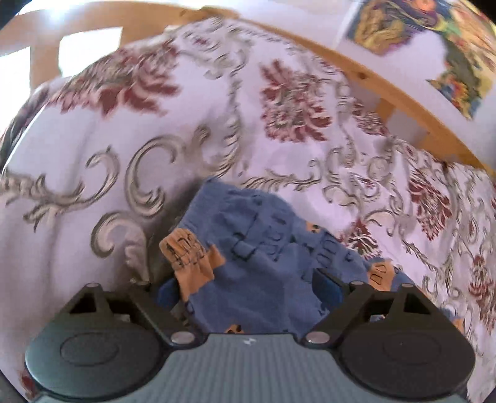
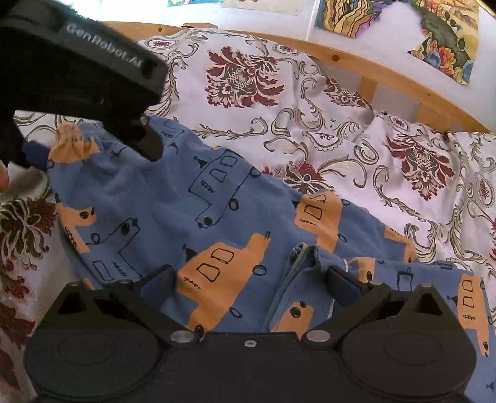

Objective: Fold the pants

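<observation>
Right gripper (image 2: 251, 279) spread over soft, rumpled printed pants (image 2: 161, 201).

I'm in a home bedroom: a floral bedspread (image 2: 310, 102) covers the bed, a wooden bed rail (image 2: 365, 66) runs toward two o'clock, colourful paintings (image 2: 347, 15) hang at one.

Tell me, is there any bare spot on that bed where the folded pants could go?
Yes. The floral bedspread lies bare between the blue pants and the wooden bed rail. It is also bare beyond the pants in the left wrist view. It is crowded low in both views, where the left gripper and right gripper straddle the cloth.
</observation>
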`<action>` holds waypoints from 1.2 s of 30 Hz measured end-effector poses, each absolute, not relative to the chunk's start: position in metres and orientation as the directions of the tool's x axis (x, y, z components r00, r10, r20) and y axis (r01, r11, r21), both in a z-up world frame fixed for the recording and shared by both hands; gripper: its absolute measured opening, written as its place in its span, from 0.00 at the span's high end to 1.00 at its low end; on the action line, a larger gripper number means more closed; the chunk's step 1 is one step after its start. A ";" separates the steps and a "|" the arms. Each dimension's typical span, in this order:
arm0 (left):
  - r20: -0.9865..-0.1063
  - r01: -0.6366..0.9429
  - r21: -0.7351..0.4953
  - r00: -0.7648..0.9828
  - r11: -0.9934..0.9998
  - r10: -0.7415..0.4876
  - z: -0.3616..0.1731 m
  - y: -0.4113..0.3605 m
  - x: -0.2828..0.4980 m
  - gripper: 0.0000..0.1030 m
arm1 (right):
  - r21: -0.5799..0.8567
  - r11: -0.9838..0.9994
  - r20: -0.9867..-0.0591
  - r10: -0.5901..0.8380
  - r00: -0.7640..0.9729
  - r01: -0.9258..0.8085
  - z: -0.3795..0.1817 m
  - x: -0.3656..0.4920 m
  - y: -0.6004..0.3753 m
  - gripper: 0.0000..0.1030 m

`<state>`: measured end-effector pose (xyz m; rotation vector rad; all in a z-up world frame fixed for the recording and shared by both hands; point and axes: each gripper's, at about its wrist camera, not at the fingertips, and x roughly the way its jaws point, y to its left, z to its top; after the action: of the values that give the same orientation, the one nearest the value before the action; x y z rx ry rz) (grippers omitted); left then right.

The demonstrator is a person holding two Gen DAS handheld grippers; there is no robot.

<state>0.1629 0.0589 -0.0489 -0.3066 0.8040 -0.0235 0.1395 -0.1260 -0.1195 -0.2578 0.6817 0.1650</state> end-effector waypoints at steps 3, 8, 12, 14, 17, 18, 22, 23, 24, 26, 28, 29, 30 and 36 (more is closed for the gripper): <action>-0.684 -0.046 -0.233 0.718 0.971 -0.130 -0.043 0.049 0.159 0.12 | -0.180 0.955 -0.639 0.067 0.766 -0.234 -0.119 0.139 -0.126 0.01; -0.688 -0.037 -0.233 0.713 0.972 -0.138 -0.043 0.049 0.158 0.11 | -0.181 0.955 -0.639 0.066 0.767 -0.233 -0.119 0.139 -0.126 0.01; -0.747 -0.162 -0.289 0.654 0.944 -0.116 -0.055 0.070 0.167 0.11 | -0.179 0.956 -0.638 0.068 0.767 -0.234 -0.119 0.139 -0.126 0.01; -0.777 -0.232 -0.315 0.619 0.920 -0.111 -0.062 0.081 0.172 0.12 | -0.177 0.956 -0.637 0.070 0.768 -0.234 -0.119 0.139 -0.126 0.01; -0.772 -0.266 -0.375 0.620 0.888 -0.140 -0.067 0.093 0.174 0.12 | -0.177 0.956 -0.636 0.070 0.769 -0.234 -0.119 0.139 -0.126 0.01; -0.766 -0.272 -0.389 0.626 0.880 -0.146 -0.069 0.095 0.174 0.10 | -0.176 0.956 -0.635 0.071 0.769 -0.234 -0.119 0.139 -0.126 0.01; -0.748 -0.291 -0.468 0.634 0.835 -0.198 -0.074 0.106 0.179 0.06 | -0.174 0.957 -0.629 0.074 0.774 -0.233 -0.120 0.138 -0.127 0.01; -0.740 -0.300 -0.488 0.641 0.820 -0.206 -0.075 0.110 0.179 0.06 | -0.173 0.957 -0.628 0.074 0.775 -0.232 -0.120 0.137 -0.127 0.01; -0.731 -0.310 -0.509 0.649 0.803 -0.213 -0.075 0.113 0.179 0.09 | -0.172 0.957 -0.626 0.076 0.776 -0.232 -0.120 0.137 -0.127 0.01; -0.723 -0.337 -0.535 0.657 0.775 -0.214 -0.077 0.120 0.178 0.17 | -0.171 0.958 -0.621 0.078 0.780 -0.232 -0.120 0.136 -0.127 0.01; -0.720 -0.371 -0.558 0.661 0.742 -0.212 -0.079 0.128 0.178 0.42 | -0.169 0.958 -0.618 0.079 0.782 -0.231 -0.120 0.135 -0.127 0.01; -0.718 -0.382 -0.578 0.659 0.721 -0.226 -0.082 0.133 0.178 0.50 | -0.170 0.958 -0.617 0.079 0.783 -0.231 -0.120 0.135 -0.127 0.01; -0.720 -0.401 -0.595 0.651 0.696 -0.241 -0.086 0.138 0.178 0.62 | -0.170 0.958 -0.615 0.079 0.784 -0.230 -0.120 0.135 -0.127 0.01; -0.711 -0.395 -0.605 0.659 0.691 -0.245 -0.087 0.139 0.176 0.82 | -0.168 0.959 -0.605 0.082 0.792 -0.228 -0.121 0.133 -0.127 0.01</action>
<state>0.1761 0.1386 -0.0866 -0.8298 0.8728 0.0969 0.1329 -0.1269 -0.1210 -0.2385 0.6359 0.1685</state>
